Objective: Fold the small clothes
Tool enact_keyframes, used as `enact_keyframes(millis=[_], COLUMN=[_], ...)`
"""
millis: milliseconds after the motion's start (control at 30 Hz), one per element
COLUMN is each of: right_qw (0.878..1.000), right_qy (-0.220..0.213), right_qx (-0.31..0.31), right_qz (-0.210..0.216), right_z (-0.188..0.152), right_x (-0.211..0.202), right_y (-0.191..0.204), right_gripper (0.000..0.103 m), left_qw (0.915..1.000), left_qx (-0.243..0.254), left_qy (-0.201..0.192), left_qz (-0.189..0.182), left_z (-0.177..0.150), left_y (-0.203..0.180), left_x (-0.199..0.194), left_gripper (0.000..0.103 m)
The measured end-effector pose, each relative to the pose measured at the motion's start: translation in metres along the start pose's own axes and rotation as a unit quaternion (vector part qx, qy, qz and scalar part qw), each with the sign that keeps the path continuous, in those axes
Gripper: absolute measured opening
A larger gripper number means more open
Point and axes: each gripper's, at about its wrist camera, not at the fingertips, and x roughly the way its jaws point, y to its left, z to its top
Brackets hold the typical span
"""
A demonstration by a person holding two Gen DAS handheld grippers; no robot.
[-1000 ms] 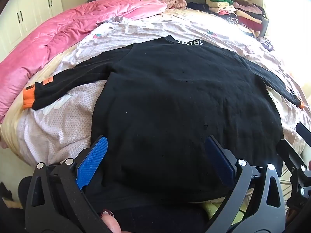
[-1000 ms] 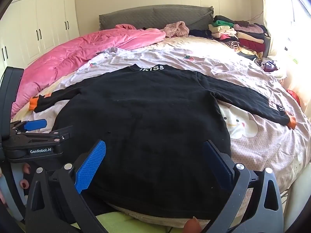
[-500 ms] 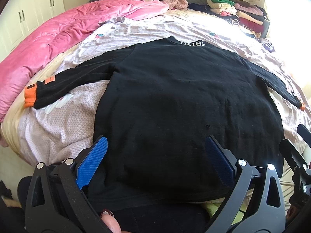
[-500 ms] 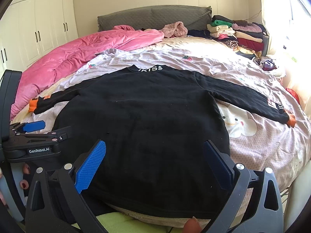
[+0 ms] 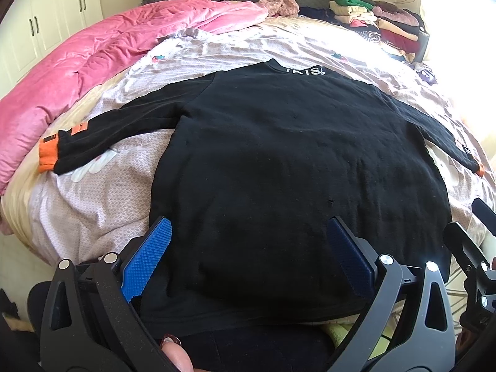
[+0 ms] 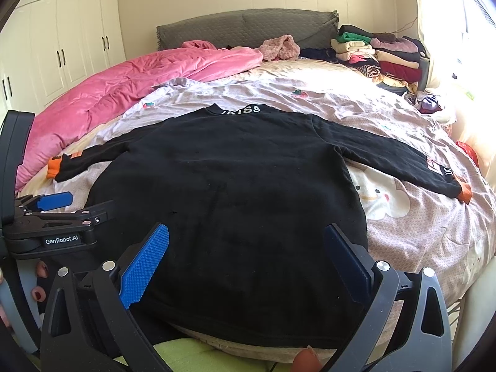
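A black long-sleeved sweater (image 5: pixel 279 161) with orange cuffs lies flat on the bed, sleeves spread, hem toward me; it also shows in the right wrist view (image 6: pixel 229 192). Its left cuff (image 5: pixel 48 155) lies near the pink quilt, its right cuff (image 6: pixel 463 192) near the bed's right edge. My left gripper (image 5: pixel 251 248) is open and empty, above the hem's left part. My right gripper (image 6: pixel 248 251) is open and empty, above the hem's middle. The left gripper's body (image 6: pixel 52 220) shows at the left of the right wrist view.
A pink quilt (image 5: pixel 102 52) is heaped along the bed's left side. Folded clothes (image 6: pixel 381 55) are stacked at the far right by the grey headboard (image 6: pixel 241 28). White wardrobes (image 6: pixel 62 49) stand at left. The patterned sheet (image 6: pixel 412 226) runs to the right edge.
Both grippers have drawn back and risen slightly, so the sweater looks a little farther off. The sweater has not moved and both grippers stay open.
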Motion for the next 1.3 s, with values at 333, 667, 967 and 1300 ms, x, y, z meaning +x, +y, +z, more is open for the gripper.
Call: enact_keyframes(millis=[333,667,967,1300], right_qw=[1.000,1.000,1.000,1.000], right_qy=[0.001,0.001,0.000,-0.006], right_qx=[0.002,0.002,0.002,0.011], right_qz=[0.002,0.002,-0.001,-0.010], right_z=[-0.001,-0.001,0.001,0.014], right_x=[0.000,0.000,-0.001,0.001], right_y=[-0.001,-0.001,-0.002,-0.018], right_gripper=[0.099,0.099,0.099,0.099], left_qw=[1.0000,1.0000,0.9999,0.9999], left_qx=[0.000,-0.001,-0.003,-0.010], left_qy=[0.000,0.000,-0.001,0.002], left_qz=[-0.001,-0.003,-0.011,-0.014], left_z=[0.001,0.000,0.004,0.027], left_y=[-0.001,-0.001,0.001,0.010], left_x=[-0.001,-0.001,0.001,0.007], left_gripper=[0.094,0.094,0.094,0.094])
